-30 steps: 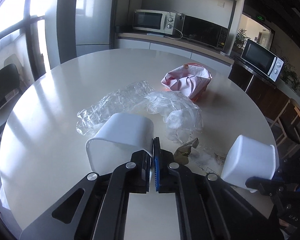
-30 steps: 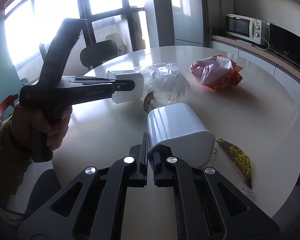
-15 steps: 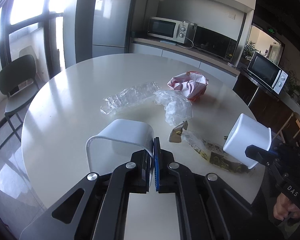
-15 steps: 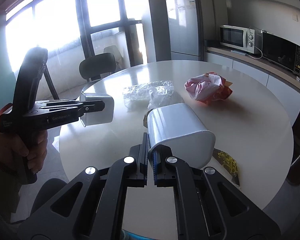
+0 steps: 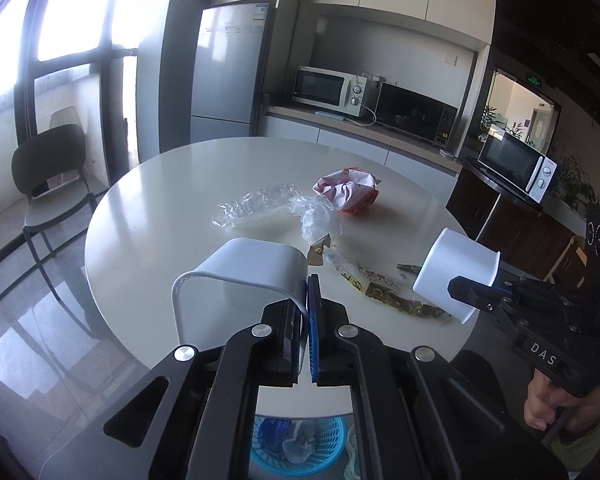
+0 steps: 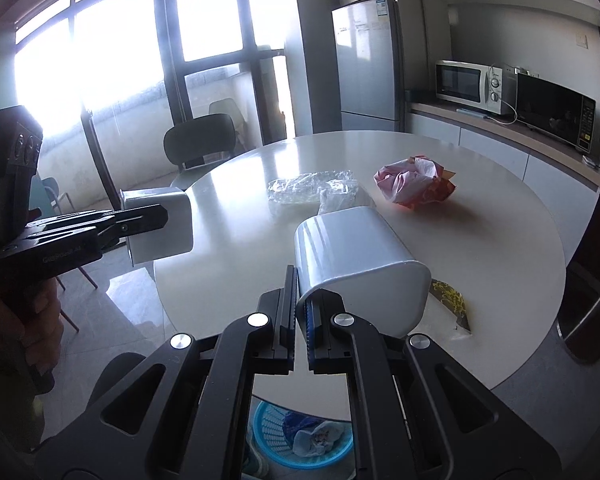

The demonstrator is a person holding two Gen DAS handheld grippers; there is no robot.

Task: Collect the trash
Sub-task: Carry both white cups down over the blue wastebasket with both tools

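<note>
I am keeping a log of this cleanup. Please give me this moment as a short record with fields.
left tongs: shut on a white plastic tub
right tongs: shut on a second white plastic tub
round white table: crumpled clear plastic film, pink-and-orange wrapper, dark printed wrapper
blue plastic basket: on the floor below the table, trash inside

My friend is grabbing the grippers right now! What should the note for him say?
Left hand-held gripper is shut on a white tub; right hand-held gripper is shut on another white tub.
Both are held at the table's near edge, above the blue basket, which already holds some trash.
Still on the table: clear plastic wrap, pink-and-orange bag, dark printed wrappers.
Left: bin it all.
</note>
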